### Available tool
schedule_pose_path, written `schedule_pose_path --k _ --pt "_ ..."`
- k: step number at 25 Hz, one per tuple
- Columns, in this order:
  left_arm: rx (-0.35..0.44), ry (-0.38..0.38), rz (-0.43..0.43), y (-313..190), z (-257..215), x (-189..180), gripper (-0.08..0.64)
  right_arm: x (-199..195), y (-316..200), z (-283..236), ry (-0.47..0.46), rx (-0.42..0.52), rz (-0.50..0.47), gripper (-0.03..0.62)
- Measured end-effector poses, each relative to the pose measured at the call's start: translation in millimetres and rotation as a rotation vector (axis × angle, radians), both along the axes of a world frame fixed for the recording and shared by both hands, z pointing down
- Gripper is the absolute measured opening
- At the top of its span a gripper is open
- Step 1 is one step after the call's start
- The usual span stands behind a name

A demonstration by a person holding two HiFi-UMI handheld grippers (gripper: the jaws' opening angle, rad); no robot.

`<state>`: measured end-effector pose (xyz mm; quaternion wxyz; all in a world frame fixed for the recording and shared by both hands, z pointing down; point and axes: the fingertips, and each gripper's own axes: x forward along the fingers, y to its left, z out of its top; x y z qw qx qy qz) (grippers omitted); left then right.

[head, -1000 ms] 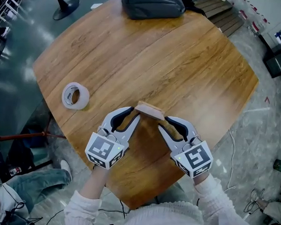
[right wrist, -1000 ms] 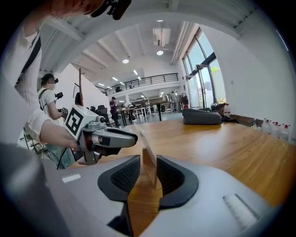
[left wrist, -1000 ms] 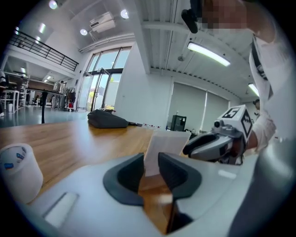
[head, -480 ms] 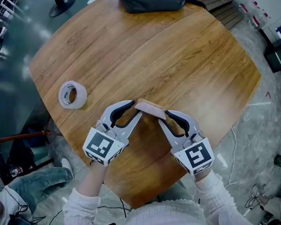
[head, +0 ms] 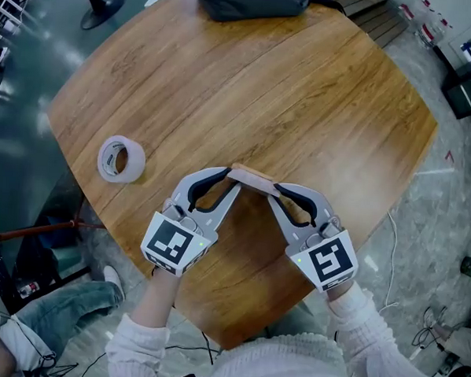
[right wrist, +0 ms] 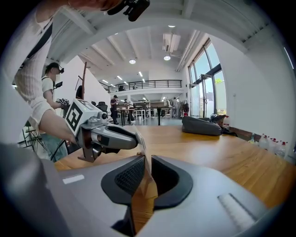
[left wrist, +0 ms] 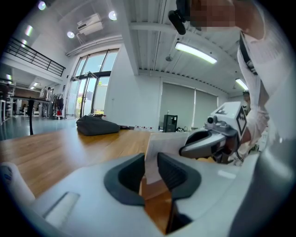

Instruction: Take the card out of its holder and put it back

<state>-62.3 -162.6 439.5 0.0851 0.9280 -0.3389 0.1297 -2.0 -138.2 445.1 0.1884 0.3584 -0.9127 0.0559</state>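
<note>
A thin tan card holder [head: 252, 177] hangs above the wooden table [head: 303, 93], stretched between my two grippers. My left gripper [head: 230, 180] pinches its left end. In the left gripper view a pale sheet, the holder [left wrist: 162, 143], fills the gap of that gripper [left wrist: 149, 159]. My right gripper [head: 273, 195] grips the right end. In the right gripper view the thin brown edge of the holder [right wrist: 149, 186] sits pressed between that gripper's [right wrist: 144, 173] pads. Both pairs of jaws have just been closing on the holder. I cannot tell the card apart from the holder.
A roll of tape [head: 122, 160] lies on the table to the left. A dark bag [head: 249, 2] rests at the far edge. The near table edge runs just below my hands. A person's leg in jeans [head: 64, 305] shows at the lower left, beside the table.
Both grippers' jaws have narrowed round the holder. The hands and the holder stay at about the same spot above the table.
</note>
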Motion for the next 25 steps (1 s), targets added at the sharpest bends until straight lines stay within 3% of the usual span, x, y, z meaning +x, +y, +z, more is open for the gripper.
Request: schedule_pose_path --k 25 --pt "0.049 0.036 -0.026 2.7 -25.0 -1.2 0.061 3.8 -2.7 -22.2 -0.006 0.072 0.013 0.035"
